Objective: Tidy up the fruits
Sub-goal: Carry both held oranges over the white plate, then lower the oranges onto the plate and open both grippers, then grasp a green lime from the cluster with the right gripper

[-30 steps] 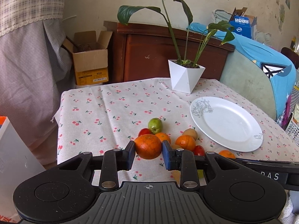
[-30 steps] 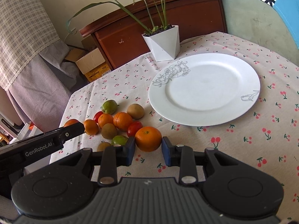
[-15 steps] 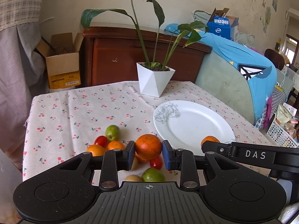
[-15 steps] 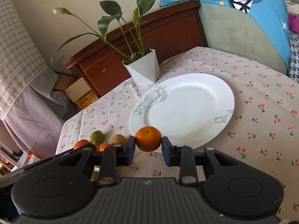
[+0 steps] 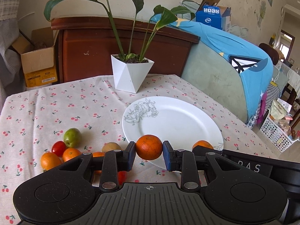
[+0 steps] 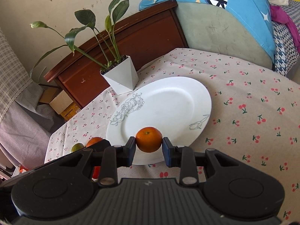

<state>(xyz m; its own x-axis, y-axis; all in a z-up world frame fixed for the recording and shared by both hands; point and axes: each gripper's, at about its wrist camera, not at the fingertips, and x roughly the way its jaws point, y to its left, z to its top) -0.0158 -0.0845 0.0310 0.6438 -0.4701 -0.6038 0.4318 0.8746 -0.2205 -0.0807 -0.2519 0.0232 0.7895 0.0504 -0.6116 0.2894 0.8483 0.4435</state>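
My left gripper (image 5: pixel 149 147) is shut on an orange (image 5: pixel 149 147) and holds it above the near rim of the white plate (image 5: pixel 174 120). My right gripper (image 6: pixel 149 139) is shut on a second orange (image 6: pixel 149 139) above the plate's near edge (image 6: pixel 165 101); that orange also shows in the left wrist view (image 5: pixel 202 144). A pile of fruit lies on the cloth left of the plate: a green fruit (image 5: pixel 72 135), a red tomato (image 5: pixel 58 148), small oranges (image 5: pixel 50 160) and a brown kiwi (image 5: pixel 111 147).
A white pot with a tall leafy plant (image 5: pixel 131 73) stands behind the plate. The cherry-print tablecloth (image 5: pixel 56 108) covers the table. A wooden cabinet (image 5: pixel 112 52), a cardboard box (image 5: pixel 37 63) and a sofa with a blue cover (image 5: pixel 234 61) lie beyond.
Both grippers lifted their oranges off the cloth and carried them right, to above the plate's near rim. The fruit pile stays on the left.
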